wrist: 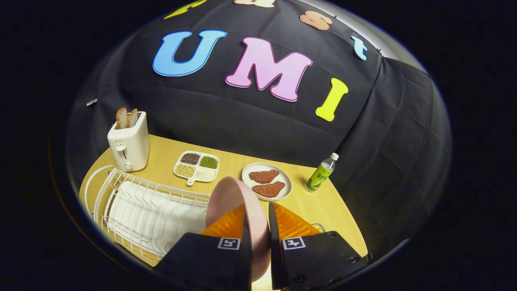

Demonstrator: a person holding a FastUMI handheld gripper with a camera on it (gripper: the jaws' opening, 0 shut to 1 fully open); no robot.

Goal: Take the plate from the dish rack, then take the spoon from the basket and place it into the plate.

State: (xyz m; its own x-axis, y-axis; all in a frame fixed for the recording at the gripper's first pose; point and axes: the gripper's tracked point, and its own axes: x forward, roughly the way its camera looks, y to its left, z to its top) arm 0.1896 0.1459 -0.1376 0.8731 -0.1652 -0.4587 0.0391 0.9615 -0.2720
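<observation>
I am looking out over the wooden tabletop (319, 204), which is carrying everything here. The white wire dish rack (141, 210) is sitting at about nine o'clock from my tool, its slots running off toward the toaster. The pink plate (232, 194) is standing on edge at the rack's near end, and my tool (258, 230) is clamping it: the rim is running down between the two orange fingers (228, 224), one pressing each face. I cannot tell whether the plate's lower edge is touching the rack. The white toaster (129, 147) is standing at ten o'clock, beyond the rack, with two bread slices (126, 117) poking out of its top. At twelve o'clock, just past the pink plate, a white plate (266, 176) is holding two brown patties. At eleven o'clock a divided tray (196, 166) is showing beans and grains. A green bottle (321, 173) is standing at one o'clock.
</observation>
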